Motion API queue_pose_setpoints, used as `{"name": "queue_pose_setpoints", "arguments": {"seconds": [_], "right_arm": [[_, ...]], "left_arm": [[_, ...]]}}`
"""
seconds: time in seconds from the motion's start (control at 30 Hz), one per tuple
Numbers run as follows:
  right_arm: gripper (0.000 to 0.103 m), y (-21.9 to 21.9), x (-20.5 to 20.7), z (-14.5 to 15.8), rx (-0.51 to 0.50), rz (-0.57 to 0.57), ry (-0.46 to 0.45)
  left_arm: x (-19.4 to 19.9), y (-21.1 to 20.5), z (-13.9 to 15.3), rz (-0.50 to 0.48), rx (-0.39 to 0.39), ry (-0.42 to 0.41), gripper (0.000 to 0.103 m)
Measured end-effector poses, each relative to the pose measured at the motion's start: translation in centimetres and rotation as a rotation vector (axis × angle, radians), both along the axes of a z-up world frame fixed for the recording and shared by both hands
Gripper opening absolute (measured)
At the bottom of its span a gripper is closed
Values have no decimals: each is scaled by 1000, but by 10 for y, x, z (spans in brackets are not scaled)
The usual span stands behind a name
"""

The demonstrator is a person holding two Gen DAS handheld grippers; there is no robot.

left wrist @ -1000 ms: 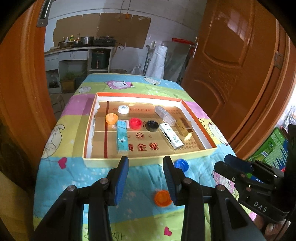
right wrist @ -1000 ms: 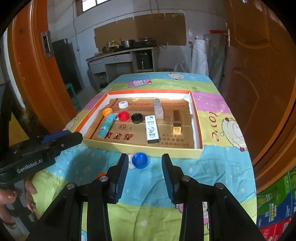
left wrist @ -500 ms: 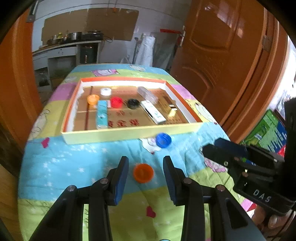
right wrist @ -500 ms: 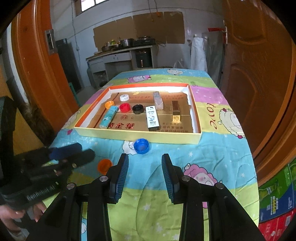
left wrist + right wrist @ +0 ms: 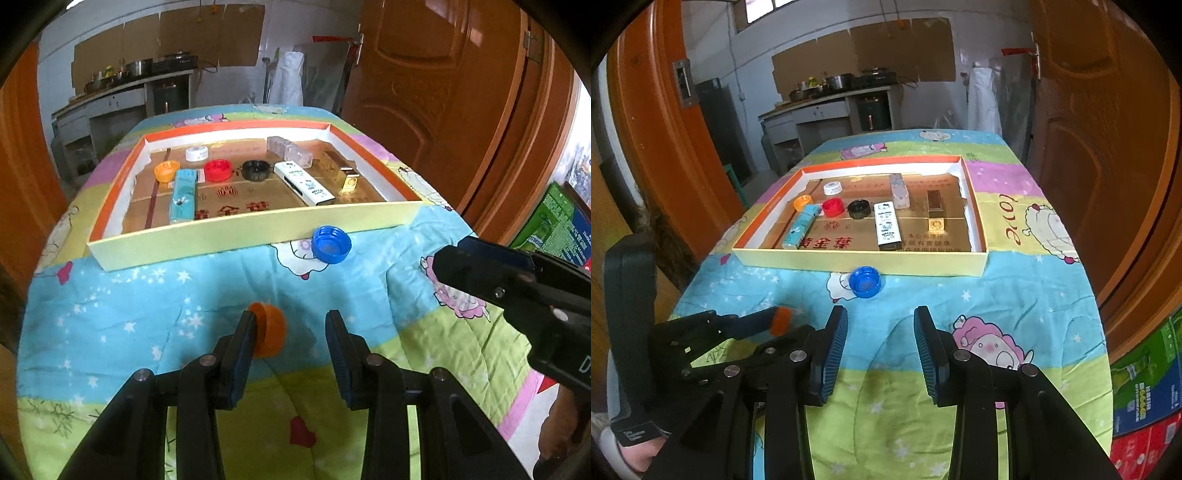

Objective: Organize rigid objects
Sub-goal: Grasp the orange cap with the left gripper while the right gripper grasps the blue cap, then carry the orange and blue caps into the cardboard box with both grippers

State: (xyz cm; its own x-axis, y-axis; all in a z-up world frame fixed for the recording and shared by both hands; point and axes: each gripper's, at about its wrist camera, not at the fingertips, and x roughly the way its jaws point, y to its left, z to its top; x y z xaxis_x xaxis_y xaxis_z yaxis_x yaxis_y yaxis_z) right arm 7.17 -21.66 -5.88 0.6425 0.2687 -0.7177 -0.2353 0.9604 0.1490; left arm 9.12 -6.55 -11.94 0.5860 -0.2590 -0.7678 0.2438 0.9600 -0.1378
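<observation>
The left tool (image 5: pixel 290 334) stands apart around the orange cap (image 5: pixel 269 328) at lower centre, touching its left finger, so centre it, then squeeze; the right tool (image 5: pixel 881 341), apart and empty, faces the blue cap (image 5: pixel 865 282).

orange cap (image 5: pixel 269 329): tipped on edge against left tongs' (image 5: pixel 291 343) left finger | blue cap (image 5: pixel 331 244): open side up on quilt, just outside tray's (image 5: pixel 236 236) near wall | tray: caps, slim boxes inside
</observation>
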Motion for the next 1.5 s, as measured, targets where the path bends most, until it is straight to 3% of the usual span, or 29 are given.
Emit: {"name": "queue_pose_setpoints", "arguments": {"seconds": [0.03,0.1,0.17,0.43,0.83,1.13,1.2,1.27,1.5], "right_arm": [[38,0,1,-1,1,0,3],[39,1,4,-4,2,1,11],[39,2,7,-7,1,2,18],[38,9,15,-14,0,10,36],[38,29,45,-35,2,41,78],[38,48,74,-53,-59,38,97],[38,50,76,-54,-69,39,96],[31,52,78,-55,-81,36,100],[31,48,73,-48,-59,37,97]], "left_arm": [[-1,0,0,1,5,-10,35],[-1,2,-1,13,19,-19,15],[1,7,-3,26,1,-8,12],[4,26,-3,39,-106,18,11],[0,47,20,76,-159,-36,11],[9,64,24,97,-187,-36,11],[11,66,23,101,-192,-34,11],[13,68,22,103,-199,-31,11],[14,69,26,98,-208,-44,11]]}}
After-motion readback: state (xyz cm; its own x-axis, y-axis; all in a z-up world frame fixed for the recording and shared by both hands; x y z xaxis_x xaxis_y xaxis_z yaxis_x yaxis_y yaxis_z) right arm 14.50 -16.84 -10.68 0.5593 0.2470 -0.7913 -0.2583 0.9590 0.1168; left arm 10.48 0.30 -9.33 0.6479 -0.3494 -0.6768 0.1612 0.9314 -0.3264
